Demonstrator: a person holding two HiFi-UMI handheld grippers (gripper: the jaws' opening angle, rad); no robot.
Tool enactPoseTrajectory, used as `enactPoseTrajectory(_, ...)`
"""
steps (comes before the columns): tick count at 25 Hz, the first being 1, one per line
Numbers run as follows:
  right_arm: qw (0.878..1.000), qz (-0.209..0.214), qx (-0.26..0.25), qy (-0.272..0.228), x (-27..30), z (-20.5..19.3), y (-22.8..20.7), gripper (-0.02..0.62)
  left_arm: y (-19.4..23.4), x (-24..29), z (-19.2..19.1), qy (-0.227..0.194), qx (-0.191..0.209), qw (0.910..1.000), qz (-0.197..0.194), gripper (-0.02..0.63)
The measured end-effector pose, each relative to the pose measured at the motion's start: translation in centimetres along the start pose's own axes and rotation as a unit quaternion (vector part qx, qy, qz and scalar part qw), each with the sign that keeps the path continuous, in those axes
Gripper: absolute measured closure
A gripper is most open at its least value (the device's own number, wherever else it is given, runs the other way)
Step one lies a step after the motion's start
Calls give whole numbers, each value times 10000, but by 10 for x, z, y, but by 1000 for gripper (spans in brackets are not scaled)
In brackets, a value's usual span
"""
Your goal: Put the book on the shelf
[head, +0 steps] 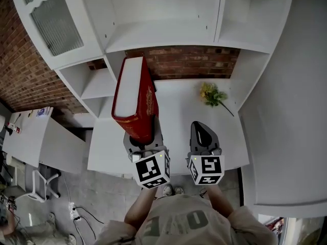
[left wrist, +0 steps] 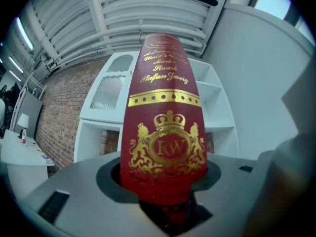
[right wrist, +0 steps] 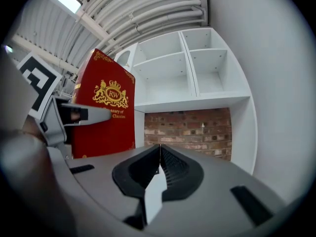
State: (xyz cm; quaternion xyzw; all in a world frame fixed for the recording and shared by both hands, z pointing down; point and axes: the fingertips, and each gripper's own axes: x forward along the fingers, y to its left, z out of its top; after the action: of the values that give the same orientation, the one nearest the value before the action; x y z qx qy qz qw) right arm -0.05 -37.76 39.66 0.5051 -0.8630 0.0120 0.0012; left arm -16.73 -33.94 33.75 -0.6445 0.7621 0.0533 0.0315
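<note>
A red book [head: 134,98] is held upright at centre left of the head view, its lower end clamped between the jaws of the left gripper [head: 143,138]. It is carried above the white ledge [head: 179,119] and below the open bays of the shelf [head: 168,34], and rests in none of them. Just to the right and apart from the book, the right gripper [head: 200,129] is seen with its jaws pressed together on nothing. A yellow sprig [head: 212,95] lies well apart at the ledge's right. The carrying step is judged to be in hand, with placement not yet made. The next move is thought to call for the book to be raised and pushed towards an empty bay. It should be kept upright, and its bottom edge set down before the grip is loosened.
</note>
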Motion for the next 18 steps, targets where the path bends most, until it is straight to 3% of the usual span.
enactPoseTrajectory(5, 10000, 31, 47, 35, 1, 5, 7, 580, 2, 29, 55, -329, 102, 9993, -149, 359)
enactPoseTrajectory(13, 9992, 268, 245, -156, 0, 22, 28, 578, -3, 78, 183, -1093, 455, 9923, -356, 359)
enactPoseTrajectory(18, 9979, 366, 491, -195, 0, 28, 35, 578, -7, 120, 224, -1014, 617, 9928, -136, 359)
